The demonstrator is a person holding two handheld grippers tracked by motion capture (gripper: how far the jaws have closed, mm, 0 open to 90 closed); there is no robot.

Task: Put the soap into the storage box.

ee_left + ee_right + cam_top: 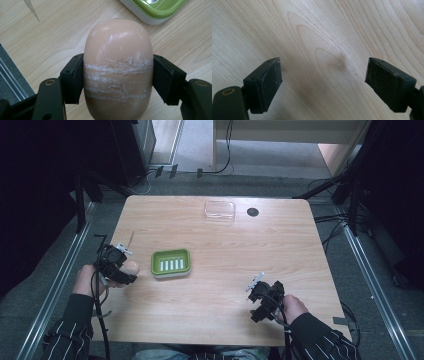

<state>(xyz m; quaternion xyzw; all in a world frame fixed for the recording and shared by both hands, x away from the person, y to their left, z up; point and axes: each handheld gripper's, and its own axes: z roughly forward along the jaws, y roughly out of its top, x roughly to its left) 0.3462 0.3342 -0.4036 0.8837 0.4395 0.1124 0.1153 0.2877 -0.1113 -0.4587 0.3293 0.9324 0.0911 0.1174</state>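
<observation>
A peach-coloured oval bar of soap (117,65), scuffed with white streaks, sits between the jaws of my left gripper (117,80), which is shut on its sides. From above, the left gripper (117,265) holds the soap (132,267) near the table's left edge, just left of a green soap dish (171,263) with white ribs. A corner of the soap dish (155,10) lies beyond the soap. My right gripper (260,292) is over the table's front right part. In its own view the right gripper (323,83) is open, with bare wood between the jaws.
A clear plastic lid or box (219,210) lies at the back of the wooden table (250,245), beside a round black cable hole (252,212). A dark streak (131,239) marks the wood near the left edge. Cables run over the floor behind.
</observation>
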